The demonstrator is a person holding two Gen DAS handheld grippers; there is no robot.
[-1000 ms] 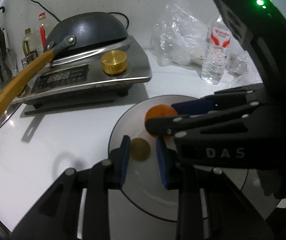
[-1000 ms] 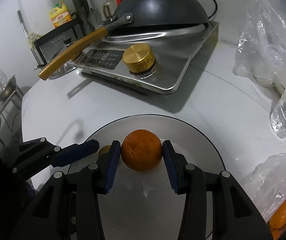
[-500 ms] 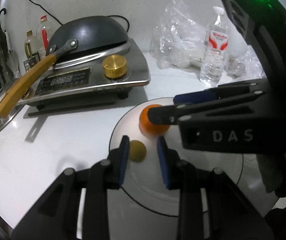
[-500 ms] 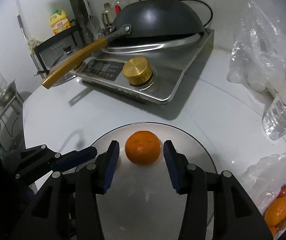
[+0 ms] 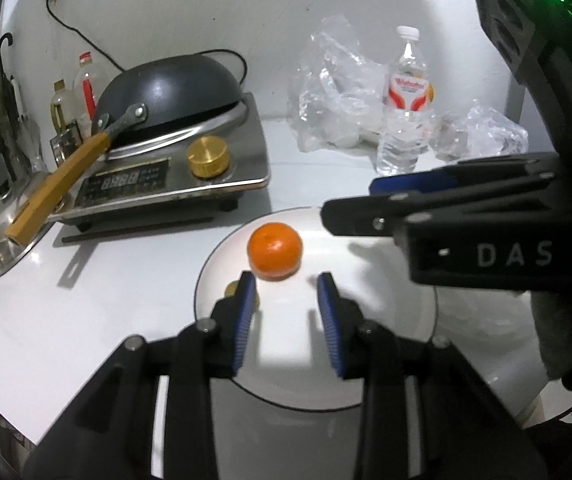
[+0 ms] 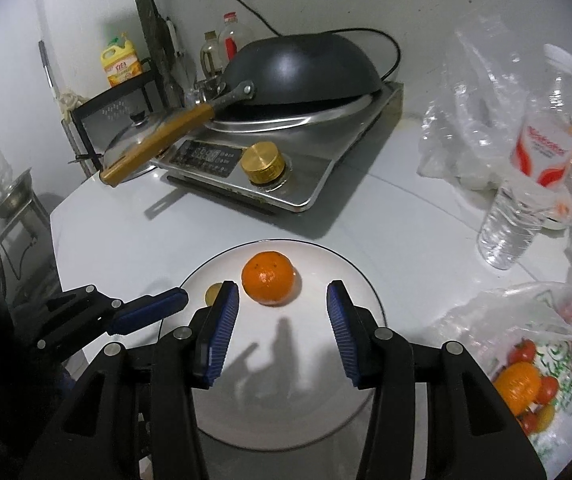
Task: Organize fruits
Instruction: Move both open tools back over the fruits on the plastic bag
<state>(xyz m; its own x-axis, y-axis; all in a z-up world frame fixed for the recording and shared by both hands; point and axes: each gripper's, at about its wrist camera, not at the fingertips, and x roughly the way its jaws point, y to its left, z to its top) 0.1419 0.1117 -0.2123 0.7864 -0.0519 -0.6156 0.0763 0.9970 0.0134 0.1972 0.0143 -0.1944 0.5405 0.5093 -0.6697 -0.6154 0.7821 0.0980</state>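
Observation:
An orange rests on the white plate. A small brownish-yellow fruit lies to its left, partly hidden by a finger. My left gripper hovers over the plate's near side; its jaws are opening with nothing between them. It shows at the lower left in the right wrist view. My right gripper stands open just short of the orange, not touching it. Its fingers cross the right side of the left wrist view.
An induction cooker with an upturned black wok stands behind the plate. A water bottle and crumpled clear bags sit at the back right. A bag of oranges and tomatoes lies at the right.
My right gripper let go of the orange and drew back and up, leaving it on the plate. My left gripper also pulled back from the small fruit, and its jaws widened.

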